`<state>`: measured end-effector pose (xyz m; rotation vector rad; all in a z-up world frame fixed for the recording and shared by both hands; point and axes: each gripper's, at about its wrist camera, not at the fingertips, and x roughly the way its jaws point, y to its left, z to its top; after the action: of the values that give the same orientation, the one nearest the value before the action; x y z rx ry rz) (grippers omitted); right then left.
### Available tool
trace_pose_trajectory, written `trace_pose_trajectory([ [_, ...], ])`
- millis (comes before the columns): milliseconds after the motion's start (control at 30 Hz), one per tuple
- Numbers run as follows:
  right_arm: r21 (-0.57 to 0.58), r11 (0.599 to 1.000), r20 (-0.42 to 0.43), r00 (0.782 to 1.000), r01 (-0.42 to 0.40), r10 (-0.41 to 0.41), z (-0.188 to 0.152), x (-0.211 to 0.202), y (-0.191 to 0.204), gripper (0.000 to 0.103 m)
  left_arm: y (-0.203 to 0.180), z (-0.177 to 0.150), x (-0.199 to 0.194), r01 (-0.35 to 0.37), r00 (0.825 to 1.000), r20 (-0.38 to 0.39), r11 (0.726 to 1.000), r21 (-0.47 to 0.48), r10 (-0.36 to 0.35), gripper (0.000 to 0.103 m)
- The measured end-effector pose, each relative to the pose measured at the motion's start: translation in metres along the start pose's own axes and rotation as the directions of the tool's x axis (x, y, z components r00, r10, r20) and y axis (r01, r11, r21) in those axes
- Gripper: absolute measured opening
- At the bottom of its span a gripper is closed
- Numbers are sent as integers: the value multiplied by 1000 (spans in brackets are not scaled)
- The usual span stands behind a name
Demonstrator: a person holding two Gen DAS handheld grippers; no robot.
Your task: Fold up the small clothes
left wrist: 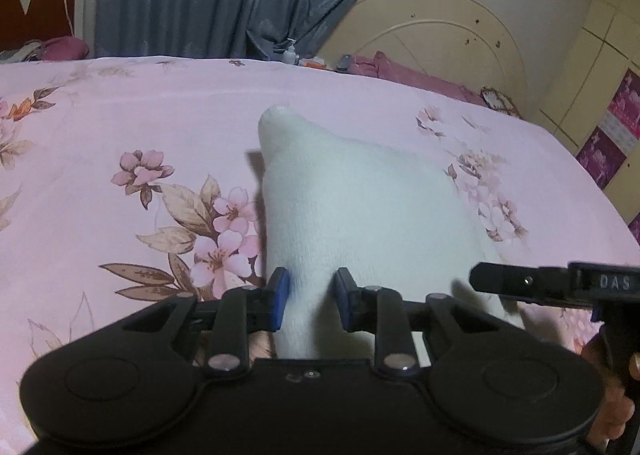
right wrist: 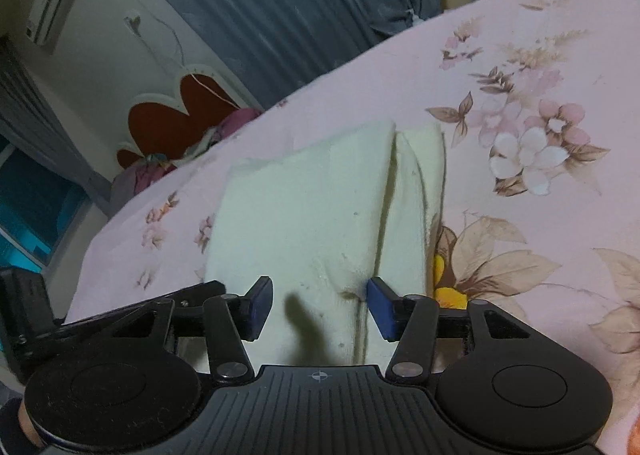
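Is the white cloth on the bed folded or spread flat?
Folded. In the right wrist view the white terry cloth on the pink floral bedsheet shows doubled layers, with a seam where two edges meet.

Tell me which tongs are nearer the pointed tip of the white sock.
Left, though it is close. The left tongs straddle the sock at its near end, in line with the tip. The right tongs sit over its other side, open, beside the left.
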<state>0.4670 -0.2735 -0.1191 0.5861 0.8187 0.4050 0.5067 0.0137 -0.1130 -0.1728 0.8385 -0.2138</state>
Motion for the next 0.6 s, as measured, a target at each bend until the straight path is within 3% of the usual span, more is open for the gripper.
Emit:
trace_pose_trajectory([
  [67, 3, 1000, -5, 1000, 14, -14, 0, 5, -1, 53, 1, 0, 0, 11, 1000, -3, 1000, 4, -11, 26],
  [167, 8, 997, -2, 997, 75, -75, 5, 8, -2, 38, 7, 0, 1, 37, 999, -5, 999, -21, -37, 27],
  [400, -22, 999, -53, 998, 36, -37, 9, 16, 11, 39, 16, -1, 4, 70, 998, -7, 996, -49, -70, 29],
  [467, -85, 992, -56, 994, 87, -92, 8, 23, 18, 38, 16, -1, 4, 75, 997, -8, 996, -47, -75, 29],
  [600, -47, 993, -49, 992, 111, -113, 9, 28, 17, 38, 14, 1, 5, 72, 997, -14, 997, -18, -72, 29],
])
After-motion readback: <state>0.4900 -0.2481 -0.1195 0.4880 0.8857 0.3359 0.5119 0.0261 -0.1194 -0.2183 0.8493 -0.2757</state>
